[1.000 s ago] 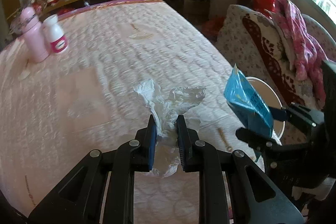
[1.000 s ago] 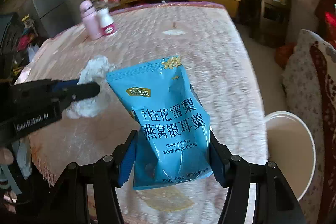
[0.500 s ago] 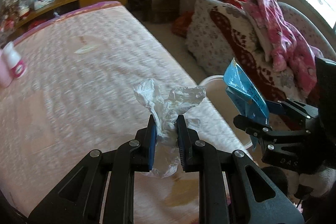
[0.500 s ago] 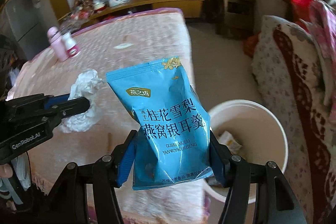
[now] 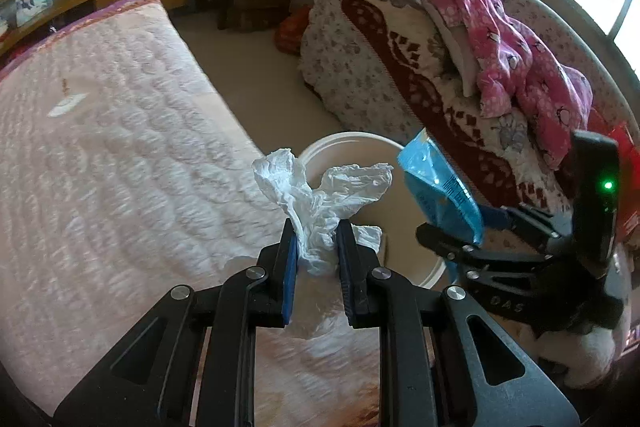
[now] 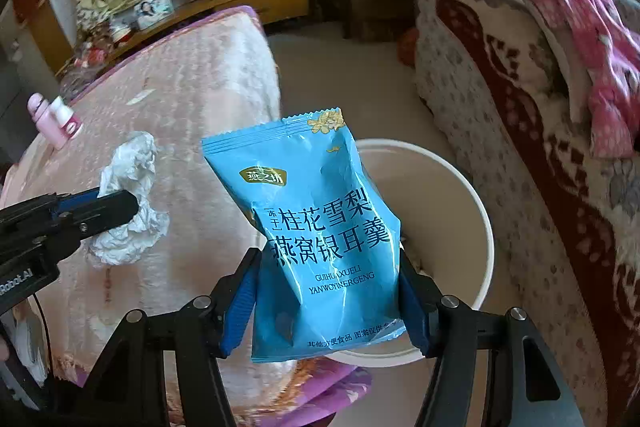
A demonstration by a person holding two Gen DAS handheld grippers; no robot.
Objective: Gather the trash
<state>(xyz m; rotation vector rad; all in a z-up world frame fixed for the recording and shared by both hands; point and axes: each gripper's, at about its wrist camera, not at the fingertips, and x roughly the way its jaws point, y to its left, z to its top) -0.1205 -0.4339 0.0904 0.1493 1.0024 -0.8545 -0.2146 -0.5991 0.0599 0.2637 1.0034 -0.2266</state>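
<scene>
Now my left tongs (image 5: pixel 316 247) pinch a crumpled white tissue (image 5: pixel 320 199) beside the white bucket (image 6: pixel 476 227). Over that bucket's rim, my right tongs (image 6: pixel 328 291) clamp a blue snack packet (image 6: pixel 320 227).

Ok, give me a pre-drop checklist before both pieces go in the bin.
1. Left gripper shut on the crumpled tissue: ok.
2. Right gripper clamped on the blue snack packet: ok.
3. White bin open, with room inside: ok.
4. Packet over the bin mouth: ok.
5. Tissue clear of the bed edge and over the bin: cannot tell.
6. The two grippers apart: ok.
</scene>
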